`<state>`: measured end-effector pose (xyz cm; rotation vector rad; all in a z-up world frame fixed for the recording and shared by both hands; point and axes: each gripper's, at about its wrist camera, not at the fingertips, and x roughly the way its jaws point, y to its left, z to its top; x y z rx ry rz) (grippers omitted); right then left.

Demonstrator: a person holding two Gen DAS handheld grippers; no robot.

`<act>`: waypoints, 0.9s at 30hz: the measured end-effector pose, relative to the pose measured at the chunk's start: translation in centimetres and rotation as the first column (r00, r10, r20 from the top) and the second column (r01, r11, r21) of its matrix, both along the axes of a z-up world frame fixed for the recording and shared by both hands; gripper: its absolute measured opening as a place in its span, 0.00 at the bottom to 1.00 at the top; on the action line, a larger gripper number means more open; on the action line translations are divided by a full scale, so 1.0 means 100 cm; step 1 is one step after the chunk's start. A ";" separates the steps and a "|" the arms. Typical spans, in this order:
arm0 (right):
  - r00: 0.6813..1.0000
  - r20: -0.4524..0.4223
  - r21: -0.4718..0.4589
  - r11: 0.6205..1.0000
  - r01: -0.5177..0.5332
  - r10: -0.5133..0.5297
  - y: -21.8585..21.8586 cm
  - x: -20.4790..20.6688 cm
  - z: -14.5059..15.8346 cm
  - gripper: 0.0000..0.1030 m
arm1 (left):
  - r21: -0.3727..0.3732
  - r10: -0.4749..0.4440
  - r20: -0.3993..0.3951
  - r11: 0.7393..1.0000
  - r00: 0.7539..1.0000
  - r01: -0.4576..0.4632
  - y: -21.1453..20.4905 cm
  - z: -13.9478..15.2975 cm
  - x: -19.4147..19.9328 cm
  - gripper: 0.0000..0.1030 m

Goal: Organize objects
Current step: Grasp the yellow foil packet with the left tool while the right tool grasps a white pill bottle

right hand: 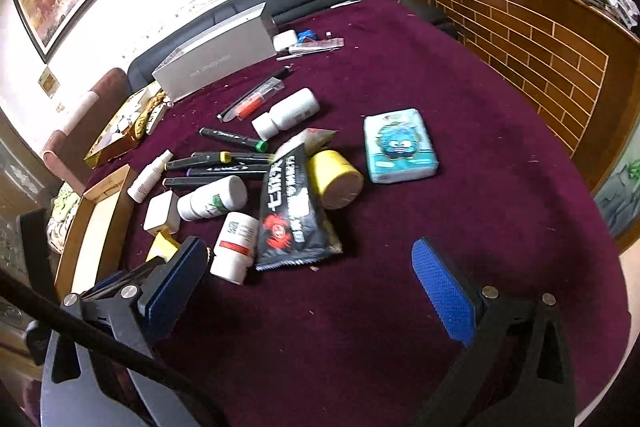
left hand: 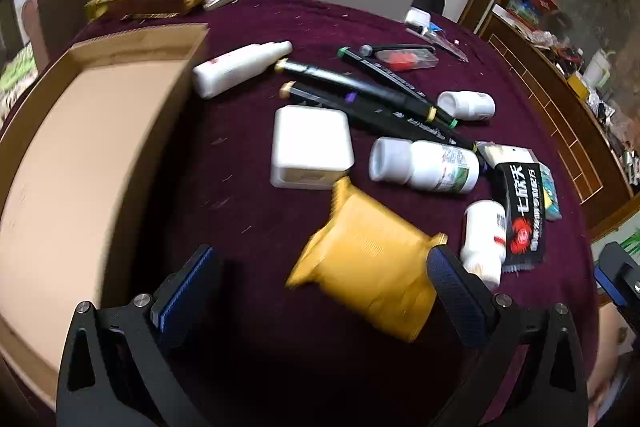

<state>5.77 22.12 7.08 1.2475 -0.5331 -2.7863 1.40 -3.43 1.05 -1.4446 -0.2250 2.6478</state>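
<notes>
from the cardboard tray (left hand: pixel 100 147) on my left to the yellow pouch (left hand: pixel 368 267) lying between my spread, empty left gripper (left hand: pixel 320 287), i worry a loose pinch could let that soft pouch slip out. rightward i count three white pill bottles (right hand: pixel 214 198), four markers (right hand: pixel 224 157), one black snack packet (right hand: pixel 290 203) and one blue tissue pack (right hand: pixel 398 147). my right gripper (right hand: pixel 316 275) is spread wide over bare cloth, holding nothing.

Bare cloth (right hand: pixel 480 187) right of tissue pack (right hand: pixel 398 147); bottles (right hand: pixel 234 247), markers (right hand: pixel 224 163) crowd left.
</notes>
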 end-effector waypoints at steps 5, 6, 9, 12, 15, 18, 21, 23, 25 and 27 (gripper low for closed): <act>0.999 -0.025 0.007 1.000 -0.022 0.022 -0.005 -0.001 0.002 1.00 | -0.182 -0.099 -0.003 0.979 0.995 0.096 0.051 -0.018 -0.003 0.98; 0.999 -0.028 0.008 1.000 -0.026 0.026 -0.005 -0.001 0.003 1.00 | -0.207 -0.139 -0.025 0.969 0.990 0.131 0.058 -0.018 0.002 0.90; 0.999 -0.026 0.016 0.999 -0.041 0.041 -0.007 -0.004 0.005 1.00 | -0.178 -0.182 -0.038 0.969 0.982 0.173 0.050 -0.009 0.009 0.61; 0.996 -0.010 -0.002 0.996 -0.088 0.088 -0.014 -0.013 0.003 1.00 | -0.074 -0.213 -0.015 0.975 0.977 0.211 0.030 -0.007 0.013 0.57; 0.986 0.003 -0.011 0.986 -0.165 0.165 -0.032 -0.020 0.001 0.96 | 0.007 -0.212 0.003 0.977 0.977 0.212 0.005 -0.002 0.024 0.57; 0.967 0.037 0.003 0.968 -0.251 0.251 -0.059 -0.029 -0.004 0.87 | 0.090 -0.199 0.017 0.976 0.980 0.197 -0.020 0.005 0.035 0.57; 0.958 0.071 0.052 0.958 -0.283 0.279 -0.083 -0.037 -0.011 0.80 | 0.122 -0.188 0.004 0.975 0.982 0.186 -0.035 0.014 0.037 0.57; 0.957 0.084 0.056 0.958 -0.282 0.277 -0.088 -0.040 -0.015 0.76 | 0.116 -0.183 -0.018 0.976 0.983 0.184 -0.042 0.021 0.043 0.57; 0.957 0.108 0.074 0.958 -0.278 0.269 -0.092 -0.044 -0.020 0.70 | 0.099 -0.176 -0.039 0.979 0.984 0.179 -0.048 0.028 0.049 0.57; 0.955 0.136 0.105 0.954 -0.279 0.264 -0.097 -0.047 -0.027 0.59 | 0.100 -0.178 -0.047 0.978 0.983 0.182 -0.054 0.031 0.052 0.57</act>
